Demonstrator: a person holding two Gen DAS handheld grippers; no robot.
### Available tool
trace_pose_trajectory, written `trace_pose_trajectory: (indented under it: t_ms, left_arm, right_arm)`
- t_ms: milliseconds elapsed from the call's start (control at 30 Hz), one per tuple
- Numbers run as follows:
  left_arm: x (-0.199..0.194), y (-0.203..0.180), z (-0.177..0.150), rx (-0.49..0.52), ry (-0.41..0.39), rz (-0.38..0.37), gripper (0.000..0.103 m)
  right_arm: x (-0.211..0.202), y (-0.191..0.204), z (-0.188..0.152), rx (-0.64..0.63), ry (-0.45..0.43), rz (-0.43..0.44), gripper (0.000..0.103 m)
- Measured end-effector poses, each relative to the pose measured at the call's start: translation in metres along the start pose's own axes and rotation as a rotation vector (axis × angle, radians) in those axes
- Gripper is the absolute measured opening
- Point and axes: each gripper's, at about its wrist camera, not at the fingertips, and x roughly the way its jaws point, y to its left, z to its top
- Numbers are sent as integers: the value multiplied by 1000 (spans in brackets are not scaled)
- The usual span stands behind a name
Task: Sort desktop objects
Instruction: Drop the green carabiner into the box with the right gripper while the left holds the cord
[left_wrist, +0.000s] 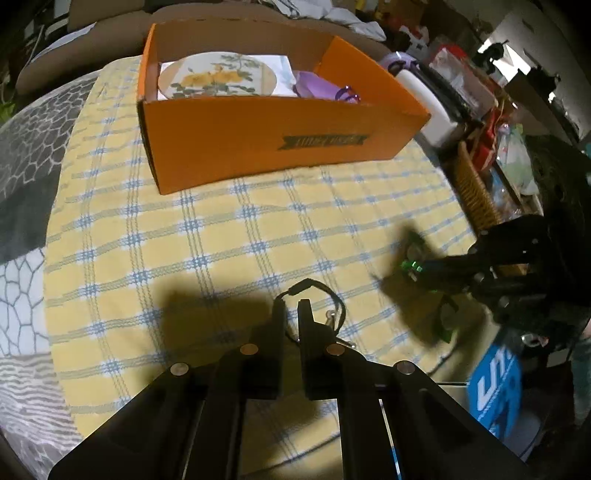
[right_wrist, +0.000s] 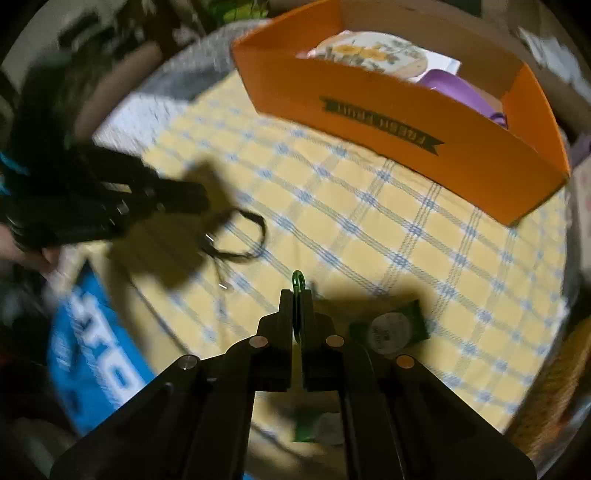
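Note:
In the left wrist view my left gripper (left_wrist: 291, 310) is low over the yellow checked cloth (left_wrist: 221, 240), shut on a thin black cord (left_wrist: 317, 286) that loops out past its tips, with small metal ends beside it. At the right edge is my right gripper (left_wrist: 413, 267), with something green at its tip. In the right wrist view the right gripper (right_wrist: 297, 295) is shut on a green plastic piece (right_wrist: 297, 277), whose ring end sticks out ahead of the fingers. The left gripper (right_wrist: 205, 199) and the black cord (right_wrist: 255, 229) are blurred at the left.
An open orange box (left_wrist: 258, 147) stands at the far side of the cloth, holding a flowered plate (left_wrist: 218, 79) and purple items (left_wrist: 317, 86). A green packet with a round white label (right_wrist: 389, 328) lies right of the right gripper. A wicker basket (left_wrist: 476, 192) and a blue package (left_wrist: 495, 387) flank the table's right edge.

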Motion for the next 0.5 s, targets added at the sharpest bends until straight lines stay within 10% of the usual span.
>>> trace_pose_trajectory:
  t_ms: [167, 367, 500]
  left_arm:
    - [19, 5, -5, -46, 42, 18, 34]
    - [35, 0, -9, -60, 75, 22, 37]
    - [42, -10, -7, -11, 93, 47, 2]
  right_arm:
    - [-19, -7, 6, 67, -60, 42, 4]
    - [-33, -18, -5, 140, -113, 84, 4]
    - [-34, -24, -12, 174, -125, 99, 4]
